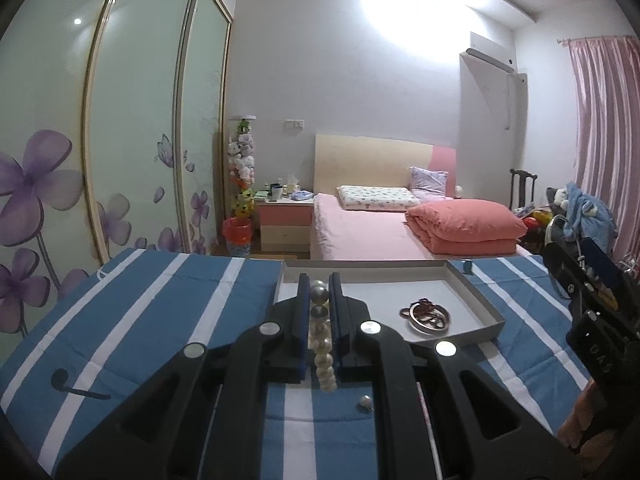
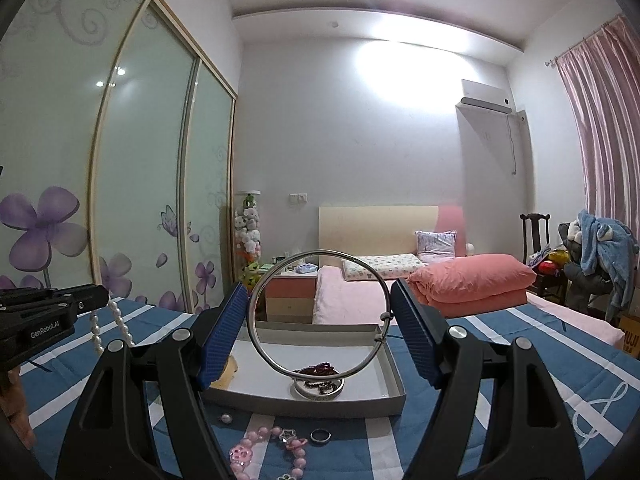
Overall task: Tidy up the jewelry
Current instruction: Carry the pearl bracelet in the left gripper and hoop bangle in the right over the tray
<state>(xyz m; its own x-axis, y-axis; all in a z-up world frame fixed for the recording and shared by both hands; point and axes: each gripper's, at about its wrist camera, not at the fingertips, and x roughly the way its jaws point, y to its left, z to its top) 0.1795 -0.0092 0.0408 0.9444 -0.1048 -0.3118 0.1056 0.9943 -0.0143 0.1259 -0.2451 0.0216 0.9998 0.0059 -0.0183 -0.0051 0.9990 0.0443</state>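
My left tool [image 1: 320, 300] clenches a white pearl strand [image 1: 323, 354] over the blue-and-white striped bench cloth [image 1: 160, 320]; my right tool [image 2: 320, 320] grips a silver bangle [image 2: 318, 314] above the shallow grey cardboard tray [image 2: 394, 376] — pink bed [image 2: 348, 296] beyond.

Left gripper [image 1: 319, 300] clamps a white pearl bead strand [image 1: 322, 344] above the blue-and-white striped cloth [image 1: 160, 320]; shallow grey cardboard tray [image 1: 480, 304] holds dark red bangles [image 1: 426, 314].
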